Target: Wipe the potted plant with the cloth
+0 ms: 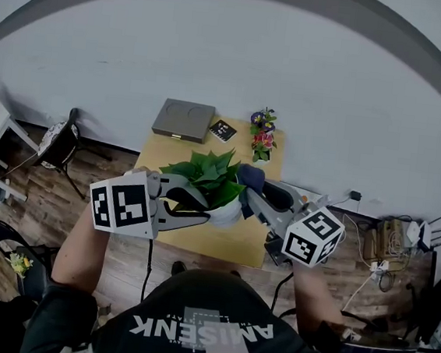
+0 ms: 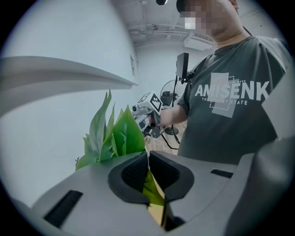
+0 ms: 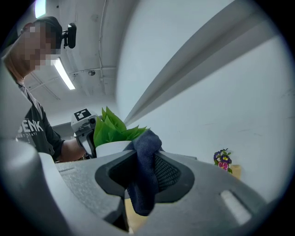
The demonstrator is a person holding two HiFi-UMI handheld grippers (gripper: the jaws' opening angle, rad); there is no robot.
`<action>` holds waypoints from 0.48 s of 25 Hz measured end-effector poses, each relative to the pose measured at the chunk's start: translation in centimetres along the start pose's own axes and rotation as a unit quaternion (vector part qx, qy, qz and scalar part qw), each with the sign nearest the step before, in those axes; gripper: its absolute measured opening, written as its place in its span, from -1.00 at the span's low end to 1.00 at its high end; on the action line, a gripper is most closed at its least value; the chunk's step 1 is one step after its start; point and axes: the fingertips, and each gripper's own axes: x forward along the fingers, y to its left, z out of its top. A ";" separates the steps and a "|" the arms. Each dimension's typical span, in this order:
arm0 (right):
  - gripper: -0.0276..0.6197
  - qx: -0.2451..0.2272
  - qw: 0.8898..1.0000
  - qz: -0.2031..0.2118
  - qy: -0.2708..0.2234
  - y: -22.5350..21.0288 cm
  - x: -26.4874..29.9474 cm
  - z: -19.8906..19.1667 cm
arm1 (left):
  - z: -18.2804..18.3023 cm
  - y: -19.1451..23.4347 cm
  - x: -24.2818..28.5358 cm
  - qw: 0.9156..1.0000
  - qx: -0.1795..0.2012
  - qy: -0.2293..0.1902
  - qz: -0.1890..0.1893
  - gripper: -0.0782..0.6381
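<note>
While my left gripper (image 2: 147, 159) pinches a leaf (image 2: 154, 191) of the potted plant (image 1: 208, 180), my right gripper (image 3: 144, 156) clamps the cloth (image 3: 144, 184) beside the foliage, centre frame. I judge wiping under way, not finished.

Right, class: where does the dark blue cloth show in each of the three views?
Head view: cloth right of centre, against the potted plant.
Left gripper view: not visible.
Right gripper view: low centre, clamped between the jaws.
Shared landmark: the potted plant.
</note>
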 end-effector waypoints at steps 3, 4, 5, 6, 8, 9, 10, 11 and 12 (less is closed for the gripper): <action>-0.57 0.010 1.000 -0.002 0.009 -0.4 -0.7 -1.8 | 0.1 0.0 0.1 1.000 0.002 0.000 -0.004 -0.74; -0.57 0.015 1.000 -0.003 0.013 -0.6 -1.0 -2.5 | 0.1 -0.1 0.3 1.000 0.003 0.001 -0.005 -0.74; -0.57 0.020 1.000 -0.004 0.016 -0.7 -1.3 -3.1 | 0.2 -0.1 0.4 1.000 0.004 0.002 -0.005 -0.74; -0.57 0.025 0.999 -0.006 0.019 -0.8 -1.5 -3.7 | 0.2 -0.1 0.6 1.000 0.006 0.002 -0.005 -0.74; -0.58 0.030 0.999 -0.010 0.024 -1.0 -1.8 -4.6 | 0.1 0.0 0.8 1.000 0.010 0.002 -0.003 -0.73; -0.57 0.033 0.999 -0.013 0.026 -1.1 -1.8 -5.0 | 0.1 0.1 0.9 1.000 0.012 0.001 -0.001 -0.73; -0.58 0.036 0.999 -0.016 0.028 -1.2 -1.9 -5.4 | 0.0 0.1 1.0 1.000 0.015 0.000 0.000 -0.73; -0.57 0.039 0.999 -0.017 0.030 -1.2 -2.1 -5.7 | 0.0 0.0 1.1 1.000 0.018 0.000 0.000 -0.73; -0.57 0.042 0.998 -0.017 0.032 -1.3 -2.2 -6.0 | 0.0 -0.1 1.2 1.000 0.020 0.001 -0.001 -0.73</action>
